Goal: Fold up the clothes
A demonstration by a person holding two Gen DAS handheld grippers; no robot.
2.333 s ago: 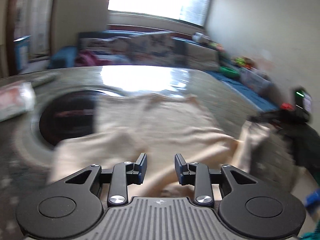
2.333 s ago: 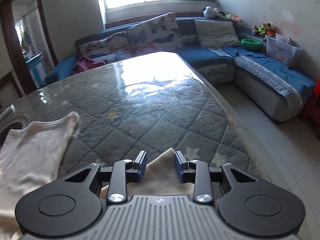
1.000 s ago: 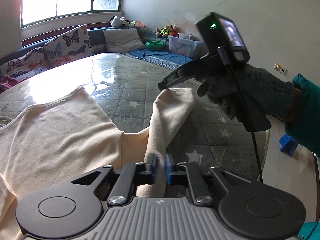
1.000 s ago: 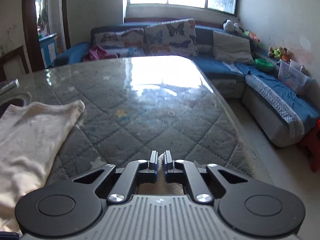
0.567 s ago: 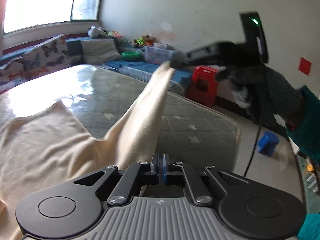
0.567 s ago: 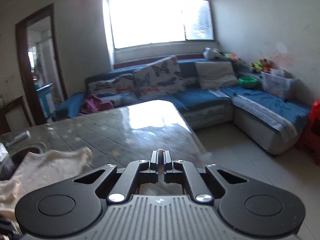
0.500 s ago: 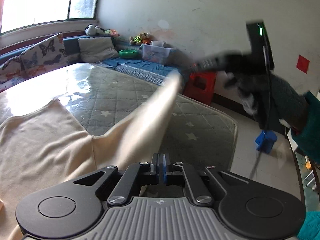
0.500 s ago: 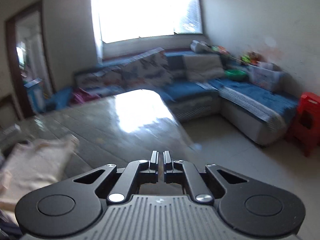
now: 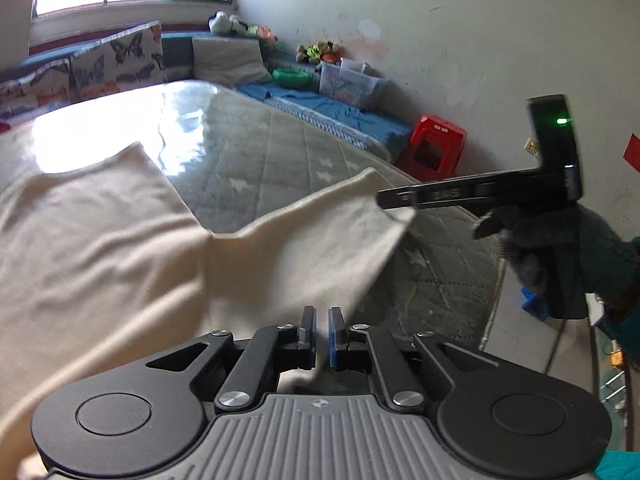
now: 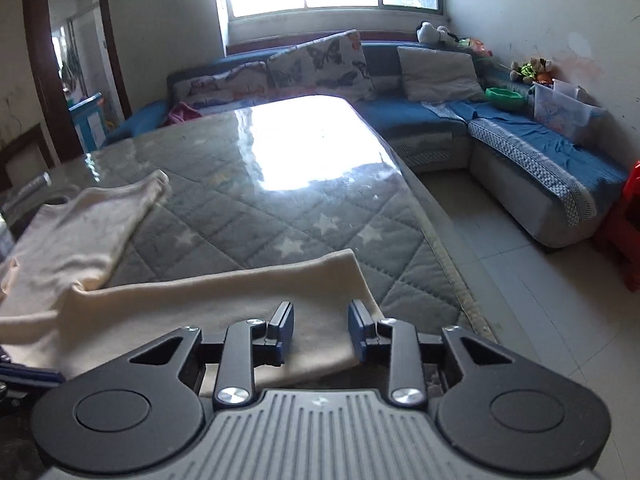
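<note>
1. Left tool [image 9: 322,334] is pinched nearly closed on the near edge of the cream garment [image 9: 100,248].
2. Right tool [image 10: 320,330] has its jaws opening, with the cream sleeve [image 10: 240,300] lying loose between them, unpressed.
3. The garment spreads flat over the quilted counter [image 10: 280,200].
4. Beyond, the blue sofa [image 10: 520,140] lines the wall.

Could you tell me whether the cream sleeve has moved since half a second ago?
Yes. The cream sleeve has dropped from level with the red stool towards the quilted table.
</note>
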